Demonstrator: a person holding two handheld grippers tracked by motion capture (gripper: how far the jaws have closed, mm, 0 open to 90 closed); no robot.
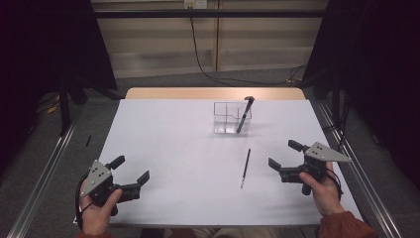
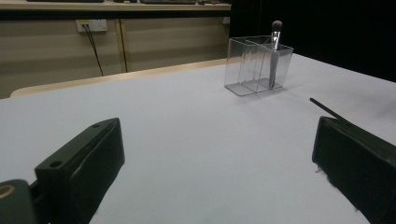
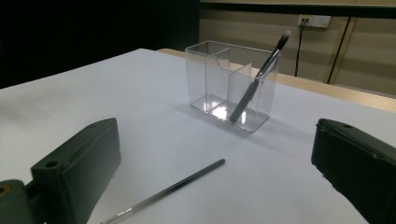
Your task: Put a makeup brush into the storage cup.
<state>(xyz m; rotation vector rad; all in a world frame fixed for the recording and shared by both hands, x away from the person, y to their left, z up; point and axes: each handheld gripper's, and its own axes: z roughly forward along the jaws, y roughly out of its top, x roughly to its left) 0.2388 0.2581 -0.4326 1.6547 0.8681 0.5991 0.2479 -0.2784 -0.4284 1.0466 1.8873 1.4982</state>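
Waiting: your right gripper [image 1: 280, 158] and left gripper [image 1: 132, 170], jaws spread, empty.
Done: one brush [image 1: 244, 115] in organizer [image 1: 224, 118], twelve o'clock.
Left: thin brush [image 1: 245, 168] on table [image 1: 163, 144].

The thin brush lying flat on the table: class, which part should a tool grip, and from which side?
Grip the thin brush mid-handle, coming down from above with the right tool, which is nearest and open. It lies flat with bare table on both sides, so the jaws should straddle its narrow width, crosswise to its length.
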